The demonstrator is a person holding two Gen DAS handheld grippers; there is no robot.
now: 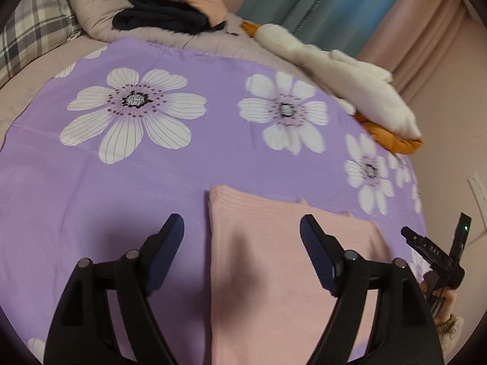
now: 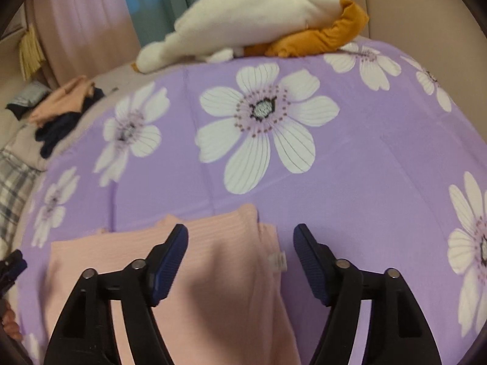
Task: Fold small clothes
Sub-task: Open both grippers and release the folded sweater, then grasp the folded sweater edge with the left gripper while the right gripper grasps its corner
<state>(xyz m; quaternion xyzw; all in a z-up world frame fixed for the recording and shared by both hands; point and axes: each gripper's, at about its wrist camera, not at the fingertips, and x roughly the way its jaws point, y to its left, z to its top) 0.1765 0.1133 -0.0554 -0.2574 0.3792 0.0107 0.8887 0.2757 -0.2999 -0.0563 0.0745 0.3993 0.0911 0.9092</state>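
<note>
**Pink garment flat on the floral sheet, both grippers spread above it**

A pale pink ribbed garment lies flat on the purple floral sheet, its left edge straight and its far edge a little uneven. The left gripper hangs over that left edge with its jaws wide apart and nothing between them. The right gripper is likewise spread, above the garment's right edge, where a small white tag shows. A white and orange plush toy, seemingly a goose, rests at the sheet's far side. Dark and peach clothes are piled on a pillow.
</note>
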